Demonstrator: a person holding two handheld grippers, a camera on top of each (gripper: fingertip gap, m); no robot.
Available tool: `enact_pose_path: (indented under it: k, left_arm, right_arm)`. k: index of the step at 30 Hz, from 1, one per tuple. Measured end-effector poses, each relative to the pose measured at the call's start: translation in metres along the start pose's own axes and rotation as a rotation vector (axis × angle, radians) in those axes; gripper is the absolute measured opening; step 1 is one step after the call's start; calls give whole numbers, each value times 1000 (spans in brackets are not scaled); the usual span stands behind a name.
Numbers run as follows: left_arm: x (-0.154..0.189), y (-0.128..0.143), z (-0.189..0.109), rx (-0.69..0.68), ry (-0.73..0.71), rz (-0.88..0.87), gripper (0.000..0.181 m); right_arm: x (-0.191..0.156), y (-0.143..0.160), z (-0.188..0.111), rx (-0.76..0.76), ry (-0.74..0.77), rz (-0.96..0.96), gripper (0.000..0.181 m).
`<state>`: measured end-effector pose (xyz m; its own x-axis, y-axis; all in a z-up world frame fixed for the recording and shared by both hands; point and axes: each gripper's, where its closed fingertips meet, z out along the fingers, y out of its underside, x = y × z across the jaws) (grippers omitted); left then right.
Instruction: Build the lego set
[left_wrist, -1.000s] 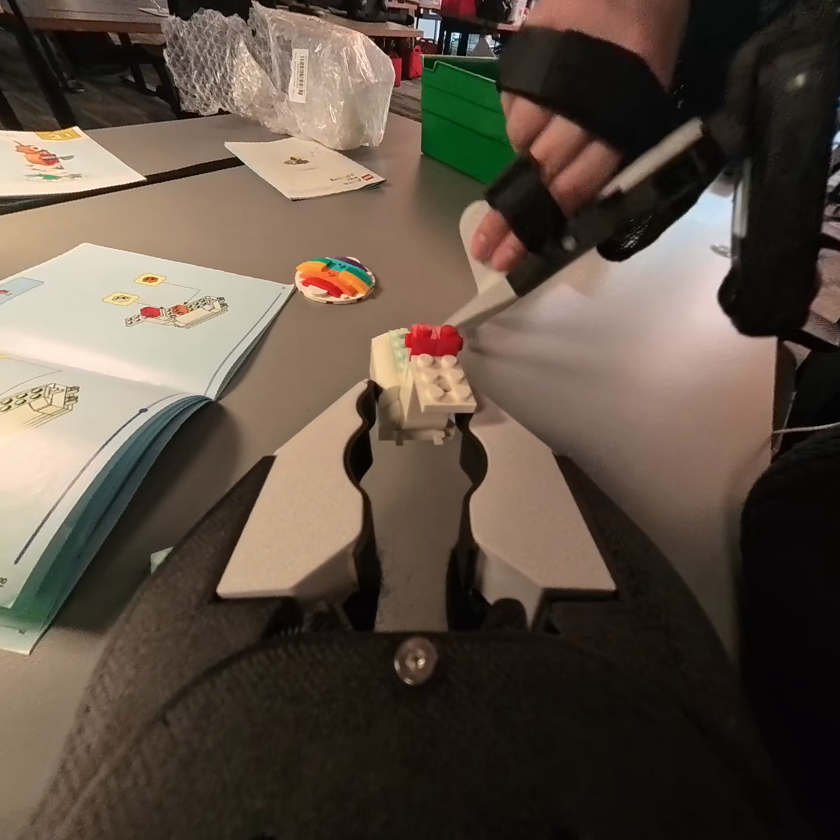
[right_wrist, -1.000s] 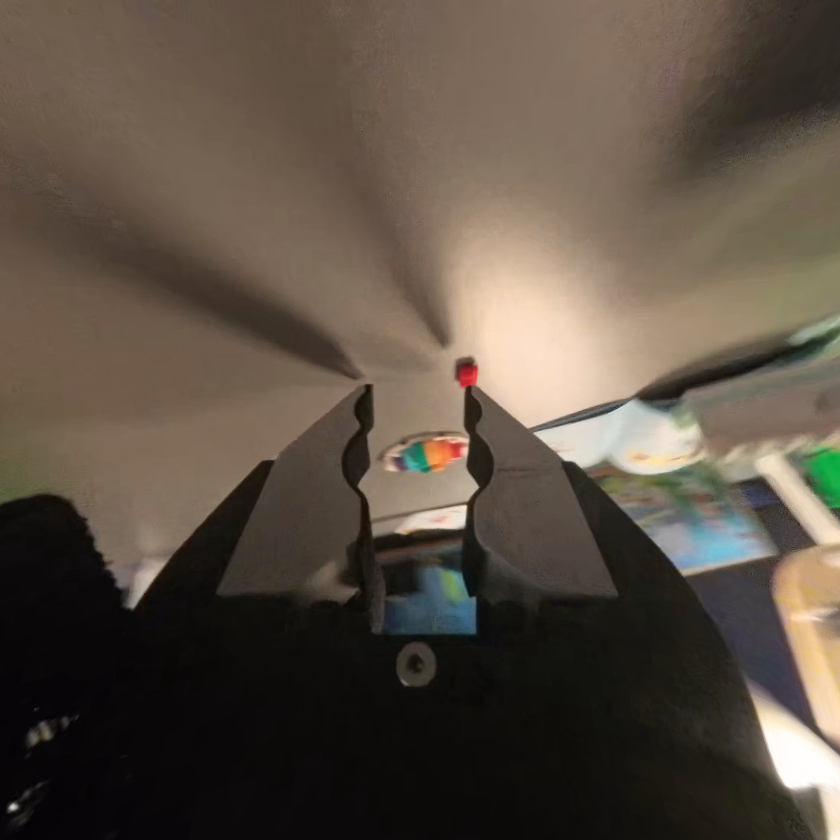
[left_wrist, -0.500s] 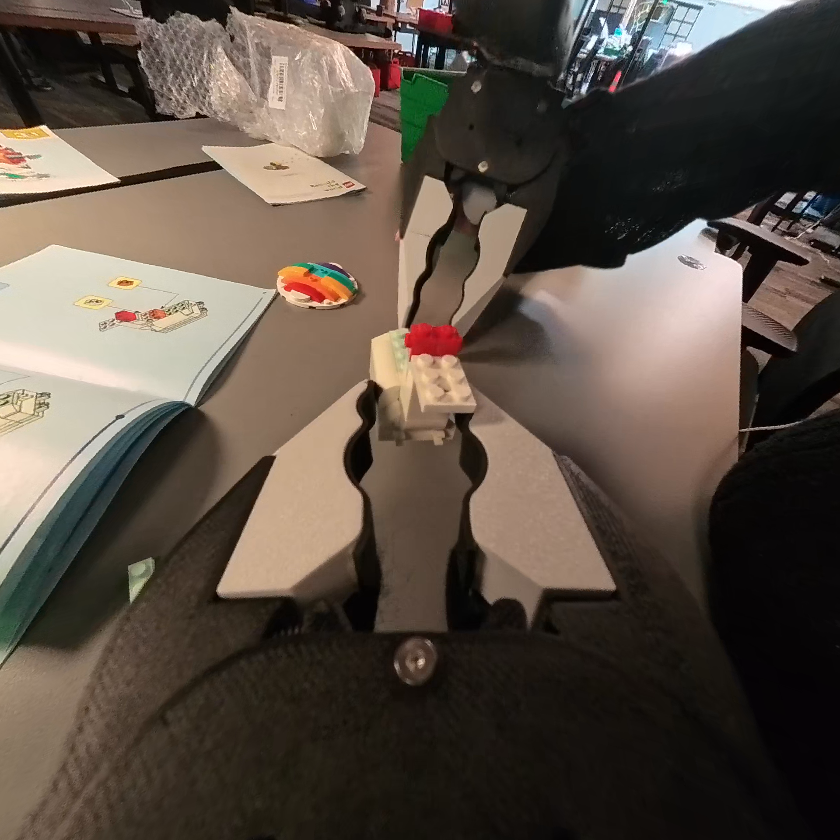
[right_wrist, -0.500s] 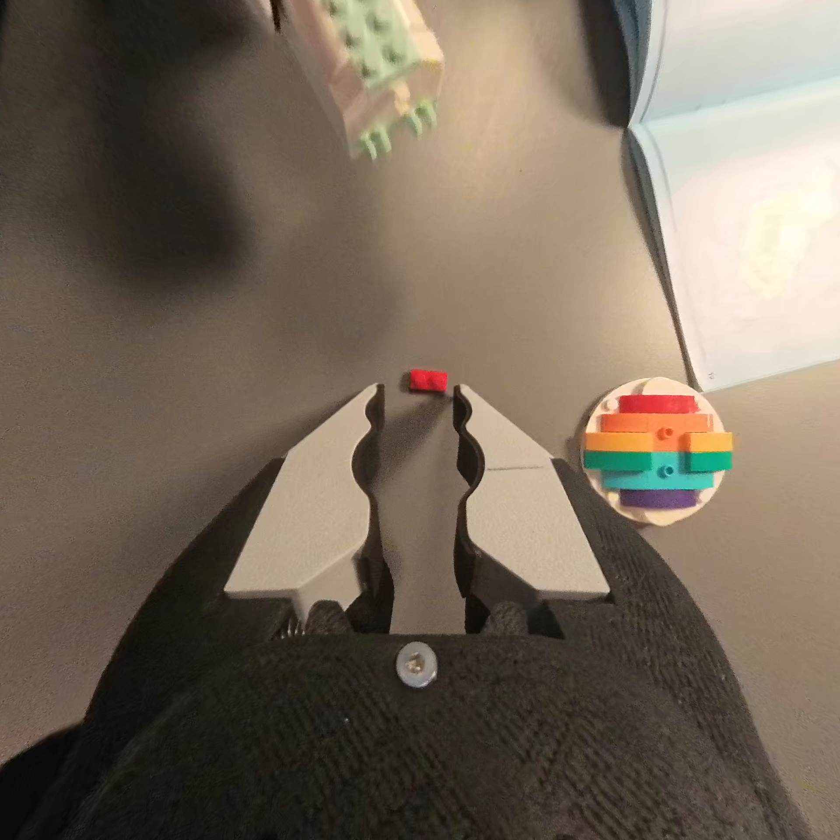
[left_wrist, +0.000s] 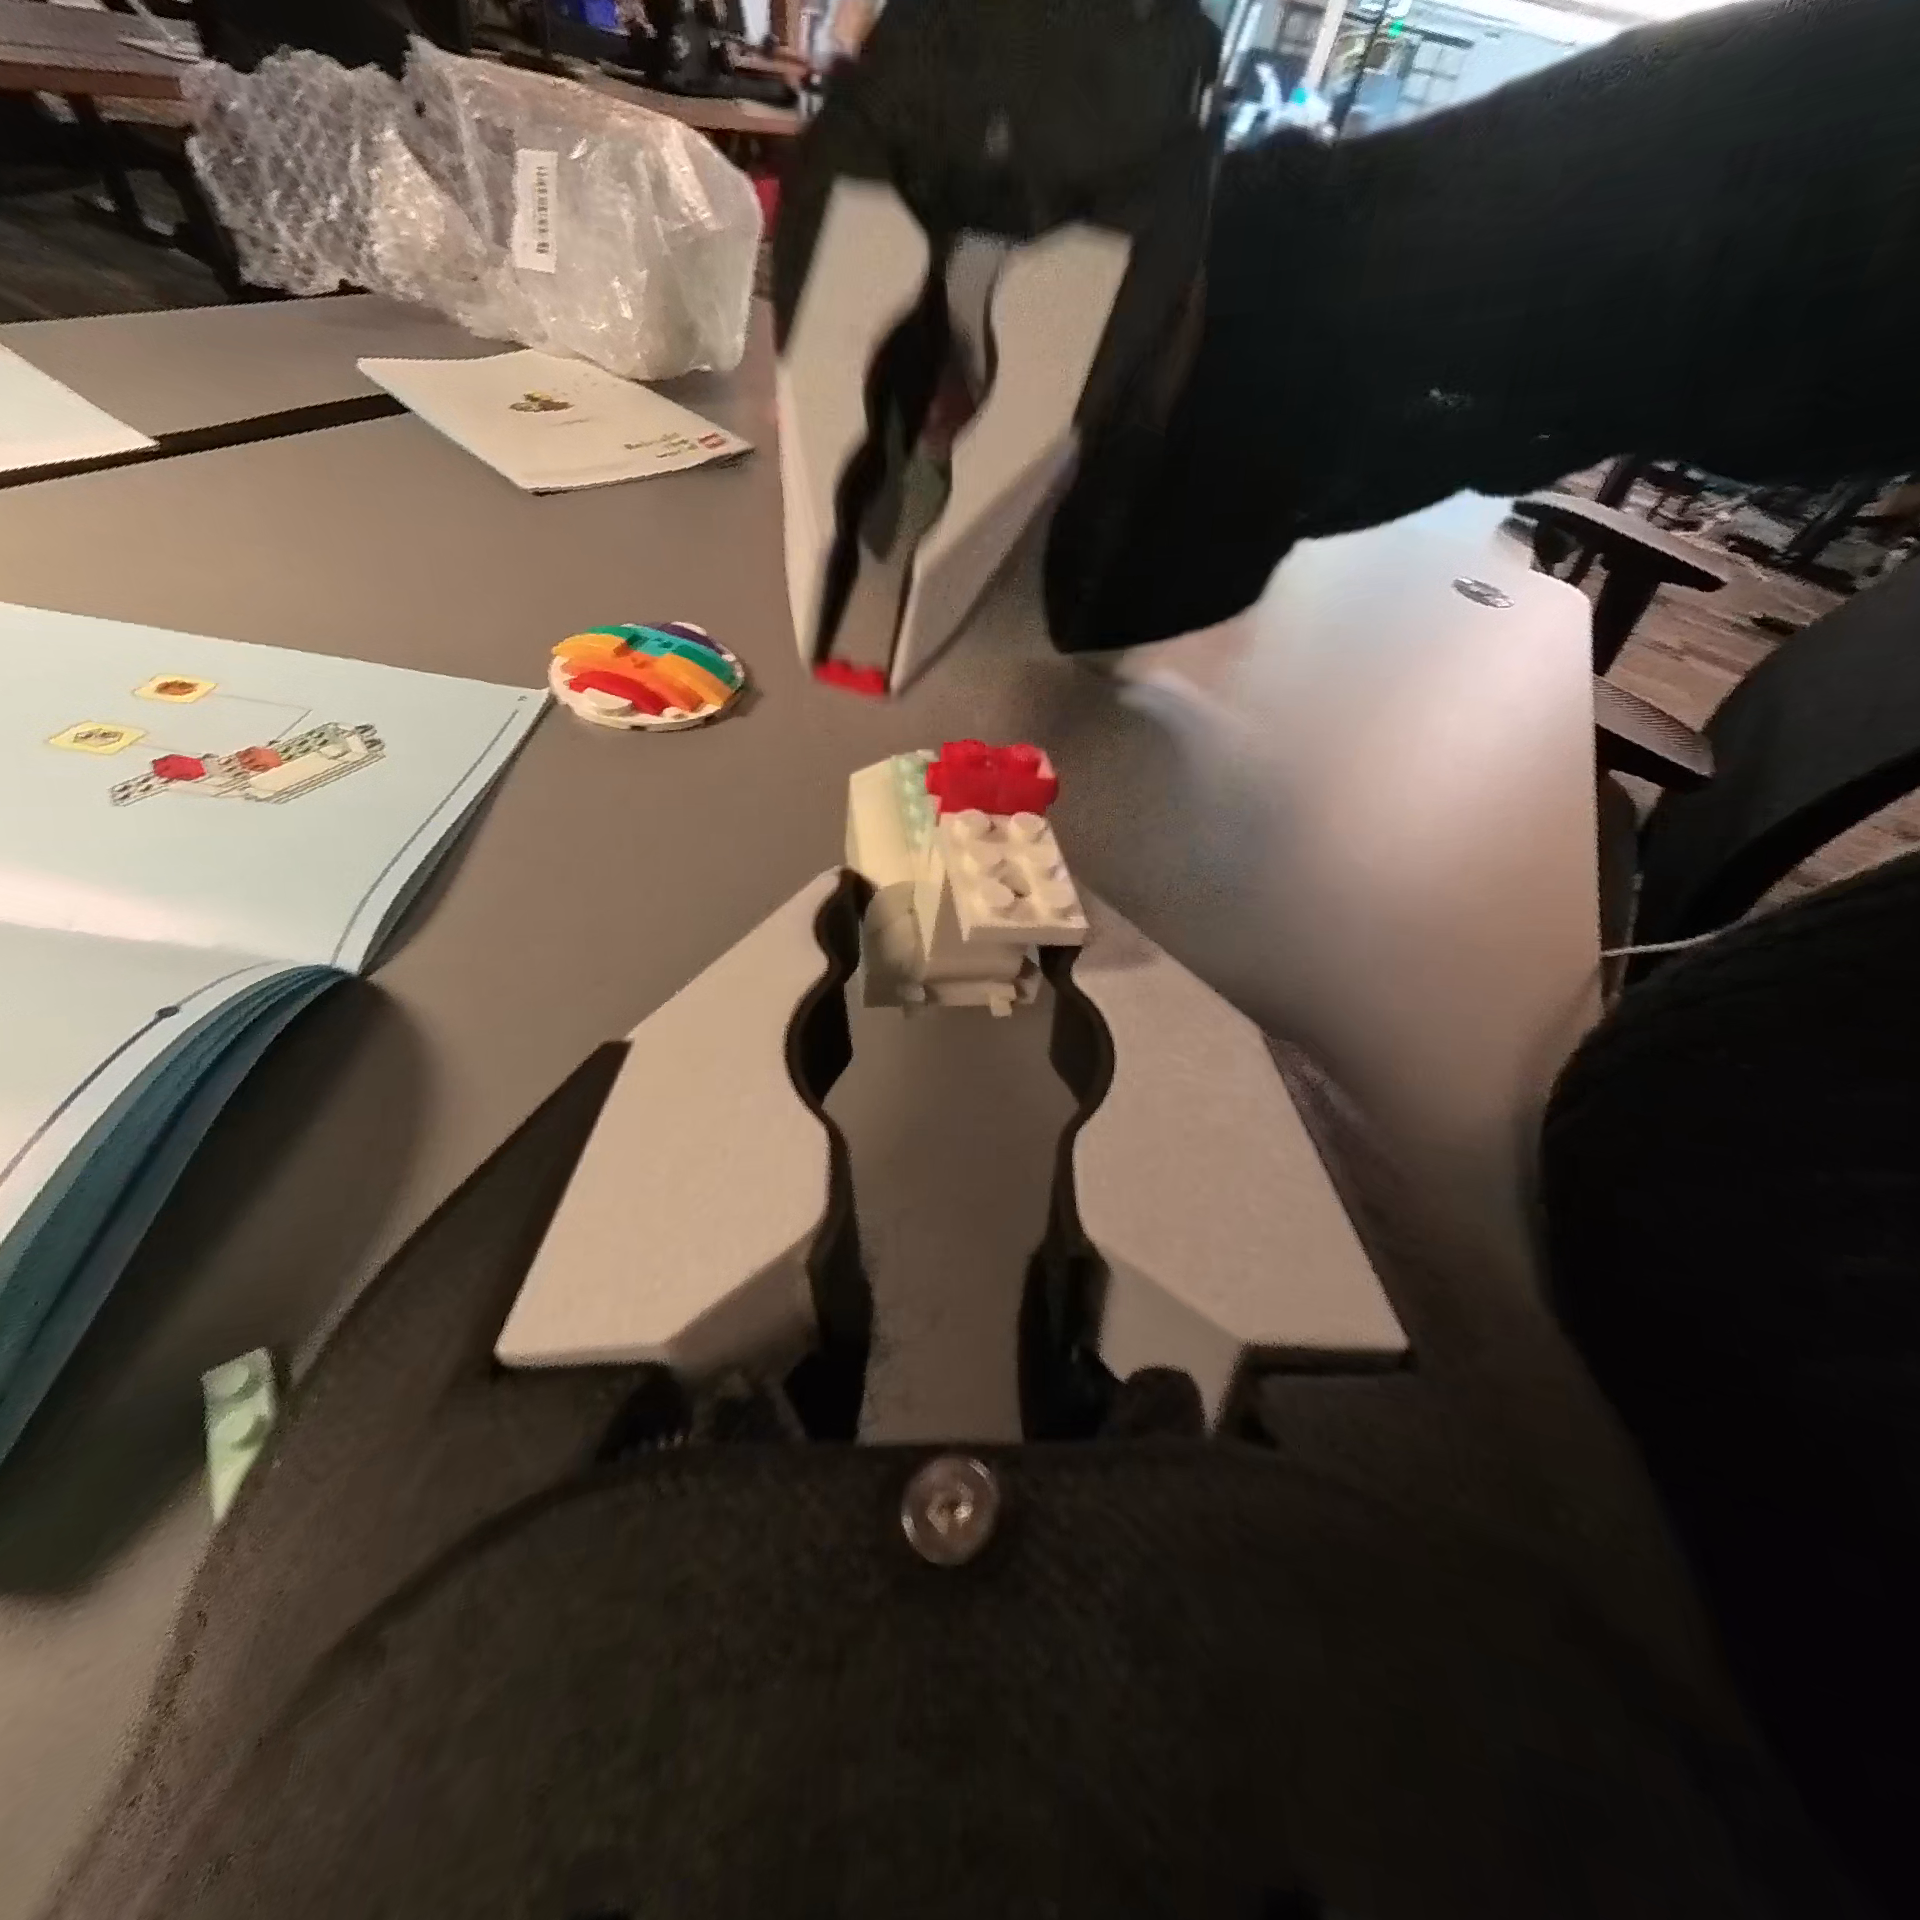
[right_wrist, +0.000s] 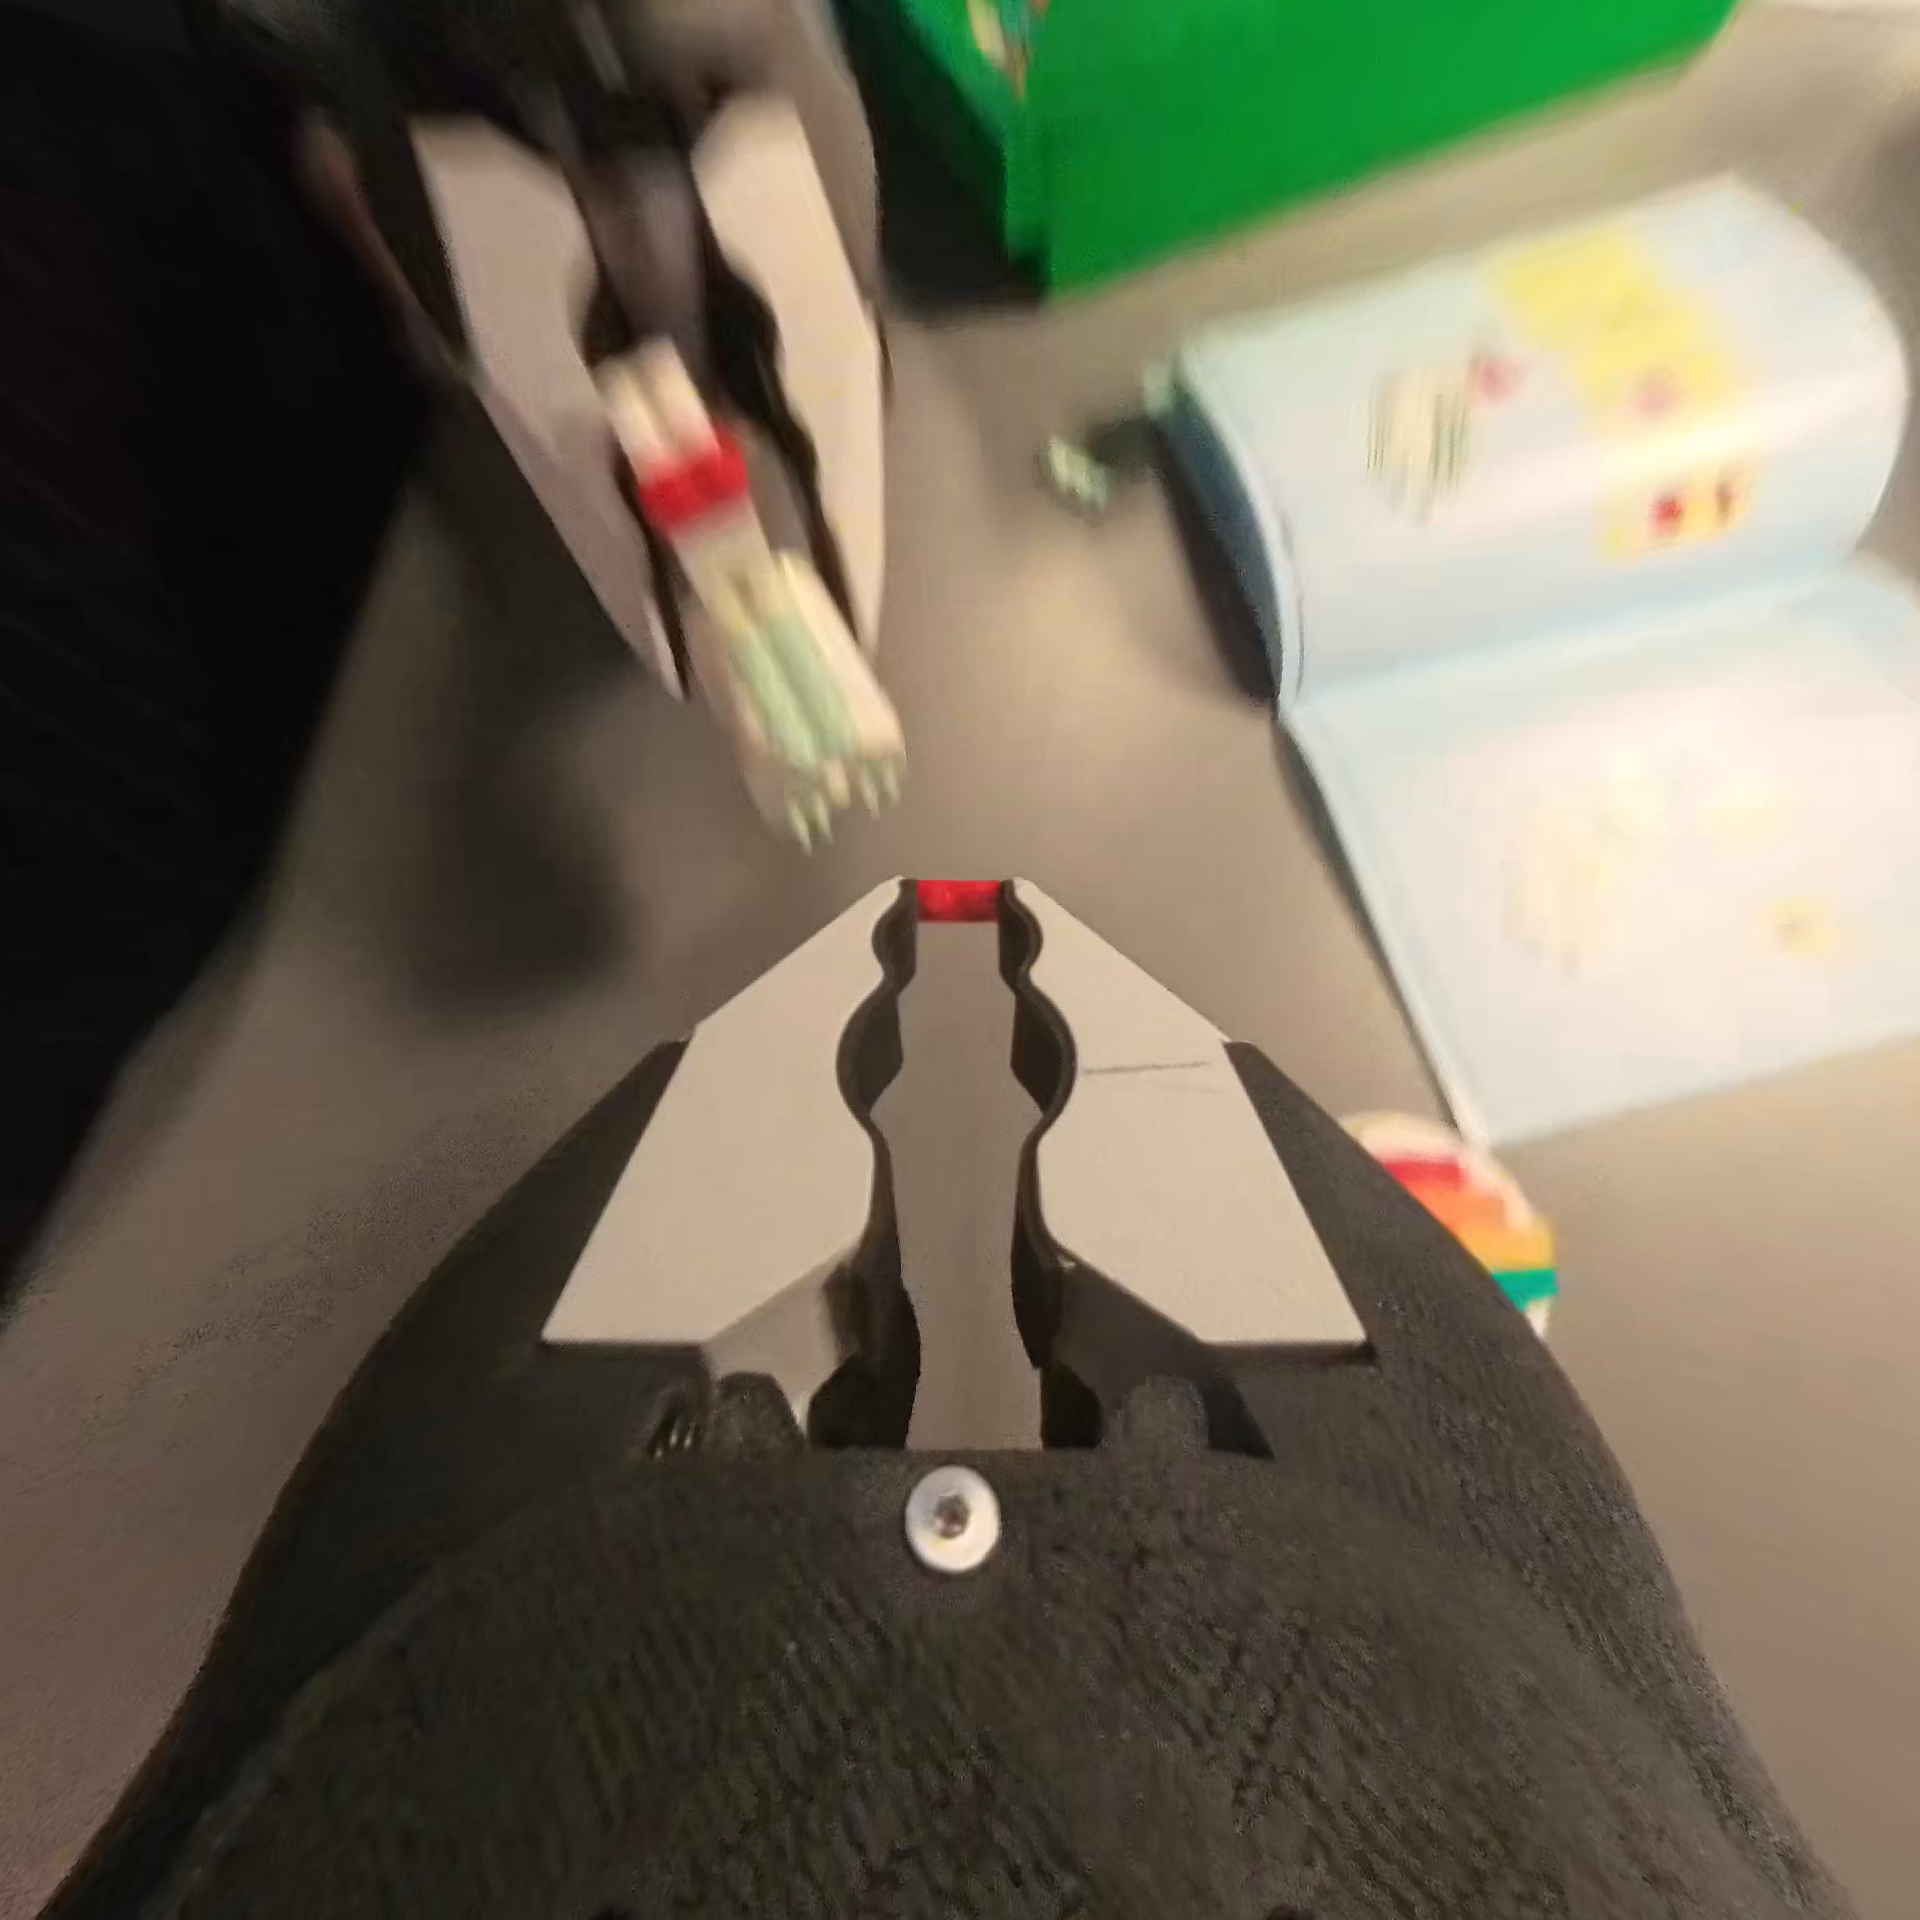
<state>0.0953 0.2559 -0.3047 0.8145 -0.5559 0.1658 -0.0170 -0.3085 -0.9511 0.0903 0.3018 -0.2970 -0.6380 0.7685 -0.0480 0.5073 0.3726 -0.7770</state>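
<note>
My left gripper (left_wrist: 951, 914) is shut on a small white lego build (left_wrist: 966, 883) with mint studs and a red piece on top, held above the grey table (left_wrist: 1299, 790). It shows blurred in the right wrist view (right_wrist: 769, 665). My right gripper (right_wrist: 958, 896) is shut on a small red lego plate (right_wrist: 956, 900) at its fingertips. In the left wrist view the right gripper (left_wrist: 854, 670) points down at the table just beyond the build, with the red plate (left_wrist: 850, 675) between its tips.
An open instruction booklet (left_wrist: 208, 831) lies at left, also in the right wrist view (right_wrist: 1621, 665). A round rainbow lego disc (left_wrist: 646, 675) sits beside it. A leaflet (left_wrist: 561, 426), a bubble-wrap bag (left_wrist: 488, 208), a green bin (right_wrist: 1247, 114) and a mint plate (left_wrist: 239, 1403) are around. Across from one pair of fingers to the other is roughly 6 cm. To the round rainbow lego disc (left_wrist: 646, 675): right tips about 11 cm, left tips about 15 cm.
My right gripper has come down over the small red plate and closed on it. The left gripper has kept its hold on the white build, hardly moving.
</note>
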Motion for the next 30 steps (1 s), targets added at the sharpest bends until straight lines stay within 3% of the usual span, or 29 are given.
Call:
enact_pose_path:
  k: [1, 4, 9, 20, 30]
  left_arm:
    - [2, 1, 1, -4, 8, 8, 33]
    - [6, 4, 3, -32, 24, 25, 33]
    - [7, 4, 3, -29, 32, 21, 33]
    - [7, 4, 2, -29, 19, 36, 34]
    - [8, 14, 8, -109, 3, 65, 33]
  right_arm:
    - [-8, -21, -3, 42, -33, -30, 14]
    - [-34, -53, 1, 15, -135, -136, 14]
    - [-53, -63, 16, -90, -204, -249, 14]
    - [-52, -51, 24, -171, -227, -197, 14]
    - [-53, -38, 26, -341, -177, -292, 14]
